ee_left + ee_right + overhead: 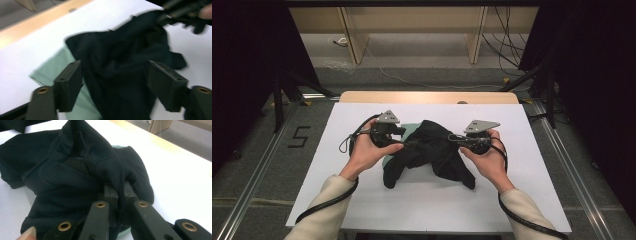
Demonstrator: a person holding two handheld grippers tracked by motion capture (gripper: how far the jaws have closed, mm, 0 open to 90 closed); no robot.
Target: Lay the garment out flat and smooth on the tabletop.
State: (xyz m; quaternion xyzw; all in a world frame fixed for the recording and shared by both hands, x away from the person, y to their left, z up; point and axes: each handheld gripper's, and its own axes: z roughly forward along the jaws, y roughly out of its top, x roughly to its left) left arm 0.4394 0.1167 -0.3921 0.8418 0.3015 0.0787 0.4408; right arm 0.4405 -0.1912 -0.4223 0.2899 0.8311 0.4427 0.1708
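High view: dark garment (432, 150) lies bunched mid-desk, a little nearer the far edge than the near one, on the white desk (362, 200). A pale green cloth (409, 129) peeks from under its far-left side. Left claw (408, 143) sits at the garment's left edge; in the left gripper view its jaws stand wide with the dark fabric (120, 75) between them but not pinched, pads clear of it. Right claw (452, 137) is at the garment's upper right; the right gripper view shows its jaws narrow and clamped on a raised fold of the garment (75, 175) beside a stitched seam.

Handling, my guess: soft, light, limp knit; no stiffness, drapes and sags wherever it isn't held. Not fragile and not slippery, but layers slide over each other, so a pinch may catch more than one layer. Best hold looks like a seam or hem edge, not the bunched middle. Left claw probably needs an edge on the left, clear of the green cloth, to avoid dragging both.
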